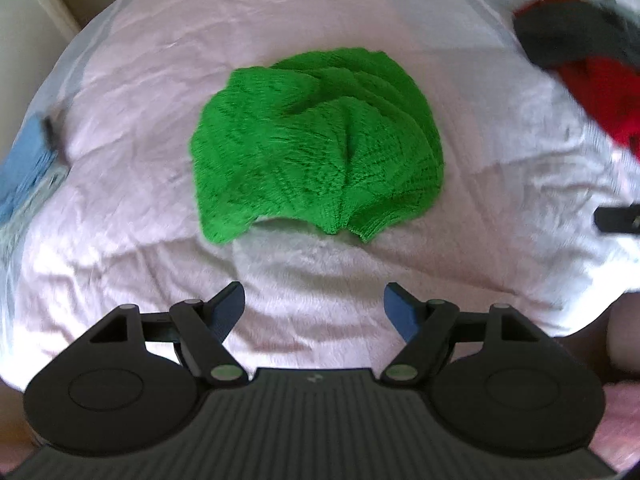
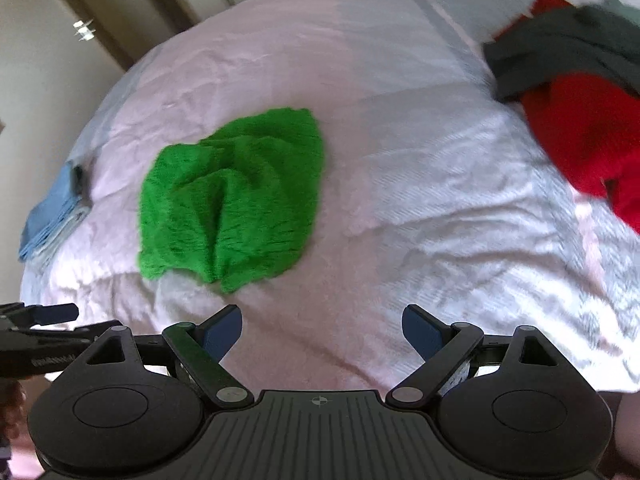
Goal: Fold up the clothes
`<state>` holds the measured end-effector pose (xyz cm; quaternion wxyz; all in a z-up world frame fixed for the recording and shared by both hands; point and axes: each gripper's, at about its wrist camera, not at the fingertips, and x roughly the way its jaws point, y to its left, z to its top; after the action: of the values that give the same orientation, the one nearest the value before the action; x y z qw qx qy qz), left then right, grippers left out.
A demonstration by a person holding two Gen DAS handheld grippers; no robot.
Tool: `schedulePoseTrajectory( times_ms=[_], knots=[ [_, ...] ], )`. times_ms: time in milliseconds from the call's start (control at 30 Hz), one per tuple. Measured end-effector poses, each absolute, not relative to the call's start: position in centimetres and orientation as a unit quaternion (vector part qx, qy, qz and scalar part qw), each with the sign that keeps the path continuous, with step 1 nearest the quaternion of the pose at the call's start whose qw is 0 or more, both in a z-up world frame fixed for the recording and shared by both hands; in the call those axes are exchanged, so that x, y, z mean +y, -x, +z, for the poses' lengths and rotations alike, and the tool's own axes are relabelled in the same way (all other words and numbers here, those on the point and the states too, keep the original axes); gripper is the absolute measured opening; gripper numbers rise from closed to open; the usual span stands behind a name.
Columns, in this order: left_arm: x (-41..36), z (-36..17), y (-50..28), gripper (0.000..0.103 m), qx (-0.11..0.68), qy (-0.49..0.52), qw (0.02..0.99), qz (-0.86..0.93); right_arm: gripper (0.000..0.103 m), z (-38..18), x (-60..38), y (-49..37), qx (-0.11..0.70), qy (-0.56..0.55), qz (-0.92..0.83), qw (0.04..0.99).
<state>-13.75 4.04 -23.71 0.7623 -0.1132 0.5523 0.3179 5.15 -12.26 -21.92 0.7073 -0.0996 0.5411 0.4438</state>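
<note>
A crumpled green cloth lies bunched on the pale pink bed cover, seen again in the right wrist view as the green cloth left of centre. My left gripper hovers just short of the cloth's near edge, open, with only bedding between its blue pads. My right gripper is open too, over bare cover to the right of the cloth's near edge. The left gripper's finger shows at the left edge of the right wrist view.
A heap of red and dark grey clothes lies at the right of the bed. A folded light blue stack sits at the left edge. Beyond the bed stand a pale wall and door frame.
</note>
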Motion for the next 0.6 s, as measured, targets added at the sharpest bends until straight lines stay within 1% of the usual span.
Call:
schedulePoseTrajectory(
  times_ms=[333, 600],
  knots=[
    [3.0, -30.5, 10.0, 0.072, 0.579, -0.036, 0.786, 0.213, 0.09, -25.4, -15.0, -8.6, 0.574, 0.045, 0.351, 0.738],
    [1.4, -35.6, 6.5, 0.065, 0.579, -0.178, 0.783, 0.141, 0.09, -27.1, -16.5, -8.8, 0.595, 0.036, 0.303, 0.743]
  ],
)
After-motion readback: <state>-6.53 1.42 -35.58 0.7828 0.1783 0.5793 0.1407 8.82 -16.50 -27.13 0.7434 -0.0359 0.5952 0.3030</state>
